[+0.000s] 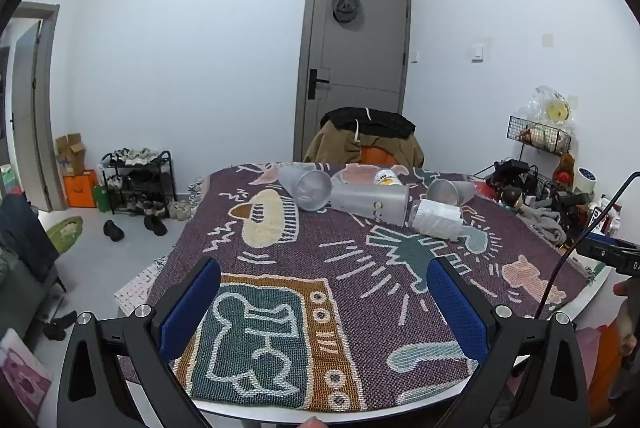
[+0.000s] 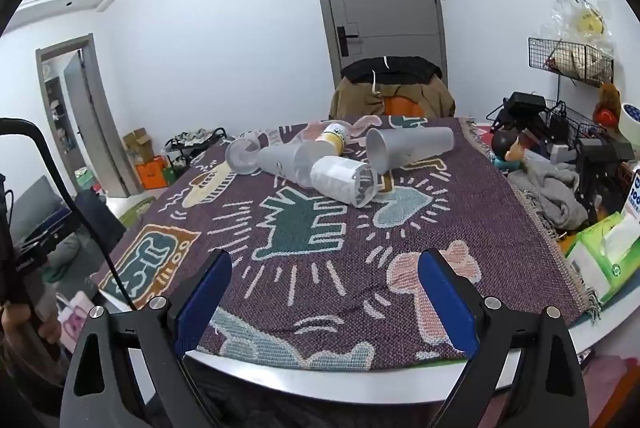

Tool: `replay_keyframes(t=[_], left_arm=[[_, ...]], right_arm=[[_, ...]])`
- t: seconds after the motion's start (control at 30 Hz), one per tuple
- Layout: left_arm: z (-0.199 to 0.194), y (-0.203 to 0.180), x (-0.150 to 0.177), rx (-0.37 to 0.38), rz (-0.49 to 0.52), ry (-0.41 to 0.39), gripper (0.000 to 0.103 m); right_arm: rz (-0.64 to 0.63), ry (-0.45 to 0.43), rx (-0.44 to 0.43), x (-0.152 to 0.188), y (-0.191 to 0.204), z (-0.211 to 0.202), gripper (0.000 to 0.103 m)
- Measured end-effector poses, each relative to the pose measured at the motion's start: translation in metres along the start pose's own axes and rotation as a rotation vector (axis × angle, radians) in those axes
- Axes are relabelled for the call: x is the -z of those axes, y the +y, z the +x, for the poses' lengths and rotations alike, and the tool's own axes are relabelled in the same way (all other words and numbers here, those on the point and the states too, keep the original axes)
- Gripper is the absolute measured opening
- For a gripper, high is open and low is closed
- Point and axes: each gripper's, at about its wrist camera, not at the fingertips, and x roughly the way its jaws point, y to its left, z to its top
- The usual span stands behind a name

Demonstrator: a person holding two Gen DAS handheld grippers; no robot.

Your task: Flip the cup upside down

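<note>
Several translucent plastic cups lie on their sides at the far end of the table. In the left wrist view: a grey cup (image 1: 306,186) with its mouth toward me, a tall tumbler (image 1: 370,202), a white ribbed cup (image 1: 438,218), a small cup (image 1: 450,191) and a yellow-labelled cup (image 1: 387,177). In the right wrist view the ribbed cup (image 2: 342,180) lies nearest, with a frosted cup (image 2: 410,146) behind it. My left gripper (image 1: 324,276) and right gripper (image 2: 325,268) are both open and empty, over the near part of the table, well short of the cups.
A patterned woven cloth (image 1: 360,268) covers the table. Clutter lines the right edge: grey cloth (image 2: 556,188), tissue box (image 2: 604,252), black equipment (image 2: 600,156), wire racks. A chair with draped jackets (image 1: 366,140) stands behind the table. A black cable (image 2: 76,212) hangs at left.
</note>
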Motion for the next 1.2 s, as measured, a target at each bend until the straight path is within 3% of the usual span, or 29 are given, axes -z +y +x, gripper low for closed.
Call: replay_keyframes(t=[0.53,1.2], left_arm=[[-0.003,-0.002,-0.002,0.029,0.014,-0.013,0.103],[-0.004,-0.003,-0.002,0.013,0.029,-0.019,0.103]], right_arm=[[-0.034,-0.071,0.052,-0.001,0.001,-0.009,0.095],[-0.018,-0.073,0.054,-0.002,-0.002,-0.008,0.095]])
